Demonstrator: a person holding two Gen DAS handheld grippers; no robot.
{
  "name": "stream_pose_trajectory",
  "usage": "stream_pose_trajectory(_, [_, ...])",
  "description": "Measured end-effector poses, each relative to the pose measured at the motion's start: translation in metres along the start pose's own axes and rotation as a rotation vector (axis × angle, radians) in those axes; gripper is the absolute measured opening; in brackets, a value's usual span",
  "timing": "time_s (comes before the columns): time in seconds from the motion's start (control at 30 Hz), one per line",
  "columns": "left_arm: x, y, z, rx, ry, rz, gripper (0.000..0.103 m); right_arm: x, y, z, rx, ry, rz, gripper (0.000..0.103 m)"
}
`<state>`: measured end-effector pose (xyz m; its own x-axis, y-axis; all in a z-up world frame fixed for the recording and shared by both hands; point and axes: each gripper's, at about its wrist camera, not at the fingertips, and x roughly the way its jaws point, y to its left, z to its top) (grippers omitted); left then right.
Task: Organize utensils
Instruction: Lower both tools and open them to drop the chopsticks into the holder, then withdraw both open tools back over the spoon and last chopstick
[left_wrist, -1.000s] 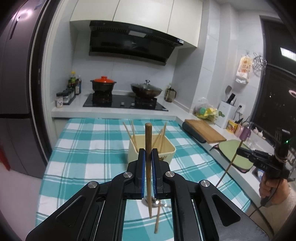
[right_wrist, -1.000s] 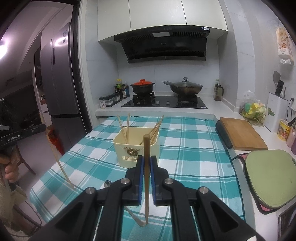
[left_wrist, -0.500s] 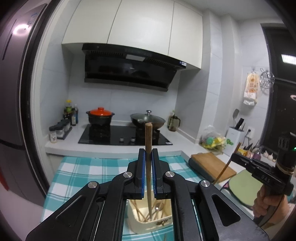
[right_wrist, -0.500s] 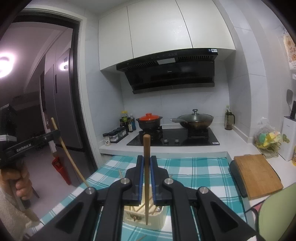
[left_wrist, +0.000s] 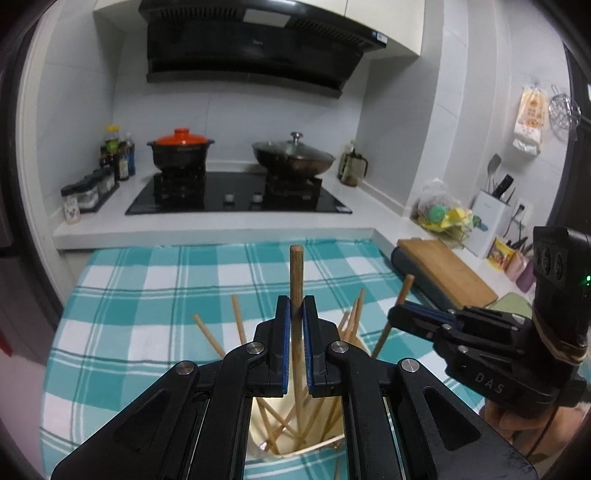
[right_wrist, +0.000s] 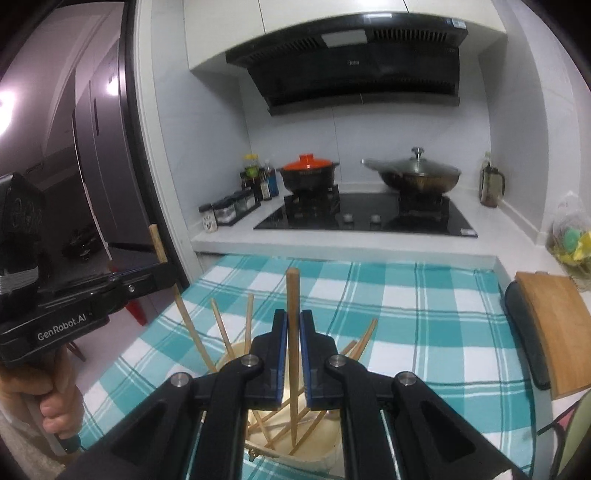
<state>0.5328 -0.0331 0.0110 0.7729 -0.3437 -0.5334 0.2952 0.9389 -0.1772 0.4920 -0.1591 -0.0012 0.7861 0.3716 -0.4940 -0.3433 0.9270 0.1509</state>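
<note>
Each gripper, the left gripper (left_wrist: 295, 325) and right gripper (right_wrist: 293, 341), pinches one upright chopstick (left_wrist: 296, 280) over the cream holder (right_wrist: 325, 446), so releasing comes next.

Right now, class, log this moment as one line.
left gripper: shut on chopstick | right gripper: shut on chopstick | both over cream holder | not released

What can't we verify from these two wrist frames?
- Left wrist: the cream holder base and front wall are hidden behind the left tool.
- Right wrist: where the held chopstick tip sits among the others is unclear; the right tool covers most of the holder's rim.
- Left wrist: a stick on the cloth is cut off by the bottom edge.
- Spice jar labels: too small.
</note>
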Motion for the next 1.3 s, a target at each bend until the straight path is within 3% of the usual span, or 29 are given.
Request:
stream_pose_trajectory(0.03, [0.01, -0.001, -0.004, 0.003, 0.037, 0.005, 0.009, 0.01, -0.003, -0.004, 0.016, 0.03, 0.014, 0.008])
stream_pose_trajectory(0.1, [0.02, 0.0, -0.012, 0.003, 0.091, 0.018, 0.031, 0.027, -0.008, -0.013, 0.045, 0.09, 0.001, 0.012])
stream_pose_trajectory(0.13, [0.019, 0.002, -0.017, -0.003, 0.098, 0.03, 0.046, 0.029, -0.011, -0.017, 0.058, 0.103, -0.008, 0.023])
stream_pose_trajectory(0.17, [0.013, 0.004, -0.022, -0.008, 0.095, 0.038, 0.054, 0.027, -0.013, -0.021, 0.073, 0.101, -0.012, 0.035])
stream_pose_trajectory(0.4, [-0.053, 0.026, -0.084, 0.019, 0.169, 0.056, 0.072, -0.035, -0.024, -0.049, 0.042, 0.065, -0.038, 0.043])
stream_pose_trajectory(0.63, [-0.112, 0.038, -0.203, 0.007, 0.344, 0.068, 0.074, -0.098, -0.033, -0.157, 0.028, 0.185, -0.073, 0.044])
stream_pose_trajectory(0.83, [-0.133, 0.012, -0.27, -0.026, 0.368, 0.039, 0.074, -0.114, 0.0, -0.243, -0.021, 0.31, -0.044, 0.044])
stream_pose_trajectory(1.03, [-0.142, -0.007, -0.28, -0.04, 0.336, -0.01, 0.074, -0.088, 0.051, -0.257, -0.145, 0.356, 0.022, 0.044])
stream_pose_trajectory(1.17, [-0.132, -0.017, -0.269, 0.024, 0.331, -0.016, 0.074, -0.075, 0.071, -0.258, -0.226, 0.349, -0.03, 0.044])
stream_pose_trajectory(1.3, [-0.096, -0.028, -0.263, 0.057, 0.357, -0.037, 0.074, -0.089, 0.067, -0.26, -0.134, 0.296, -0.064, 0.044])
